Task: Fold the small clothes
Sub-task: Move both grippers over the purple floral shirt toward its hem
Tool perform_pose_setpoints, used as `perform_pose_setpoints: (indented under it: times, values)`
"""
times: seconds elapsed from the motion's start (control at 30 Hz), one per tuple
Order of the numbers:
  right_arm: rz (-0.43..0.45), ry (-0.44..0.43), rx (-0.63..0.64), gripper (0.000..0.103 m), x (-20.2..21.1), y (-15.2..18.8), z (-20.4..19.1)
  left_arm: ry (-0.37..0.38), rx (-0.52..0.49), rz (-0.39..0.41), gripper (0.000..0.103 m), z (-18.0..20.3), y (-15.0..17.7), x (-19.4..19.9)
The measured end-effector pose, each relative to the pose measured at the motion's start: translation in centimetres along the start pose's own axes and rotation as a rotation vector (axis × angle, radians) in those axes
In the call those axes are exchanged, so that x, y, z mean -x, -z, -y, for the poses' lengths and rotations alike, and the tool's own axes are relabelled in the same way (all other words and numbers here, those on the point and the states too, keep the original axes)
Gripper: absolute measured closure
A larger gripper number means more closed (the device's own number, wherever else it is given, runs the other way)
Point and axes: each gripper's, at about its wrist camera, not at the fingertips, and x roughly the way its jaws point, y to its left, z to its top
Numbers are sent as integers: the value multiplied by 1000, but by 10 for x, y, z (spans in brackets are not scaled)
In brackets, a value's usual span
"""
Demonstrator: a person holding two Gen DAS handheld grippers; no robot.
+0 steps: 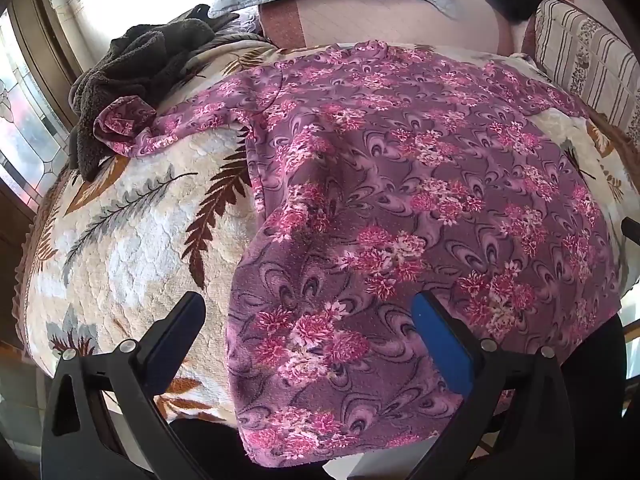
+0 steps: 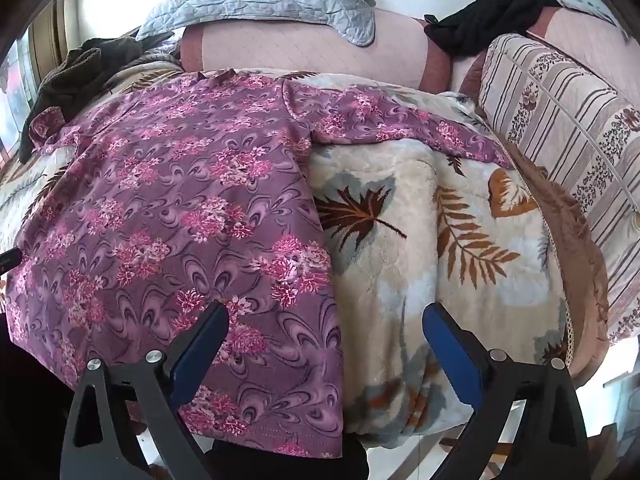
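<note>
Purple floral top (image 1: 400, 184): soft matt knit cloth. Leaf-print blanket (image 2: 460, 240): plush, fuzzy, embossed.

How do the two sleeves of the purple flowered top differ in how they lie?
The left sleeve ends bunched against the dark towel; the right sleeve lies stretched out flat on the leaf-print blanket, near the striped cushion. Both share the same purple flower print.
</note>
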Motion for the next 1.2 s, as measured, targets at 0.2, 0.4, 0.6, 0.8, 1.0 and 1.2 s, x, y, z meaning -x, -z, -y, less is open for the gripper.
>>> perform_pose_setpoints:
  times: [0.2,0.4,0.6,0.8,1.0,1.2]
  values:
    - [0,-14,-25,6,0,2,7,-1,3,-4,0,2,2,-1]
    - [12,-3,-26,6,0,0,6,-1,6,-2,0,1,4,0]
    - [17,21,76,6,15,-2,5,-1,7,3,0,-1,7,4]
    - [22,129,255,5,45,-4,18,10,25,16,0,-5,16,15]
    - [95,204,313,5,54,12,26,7,24,4,0,-4,25,17]
    - [63,15,76,5,23,18,34,15,42,-45,0,-5,19,11]
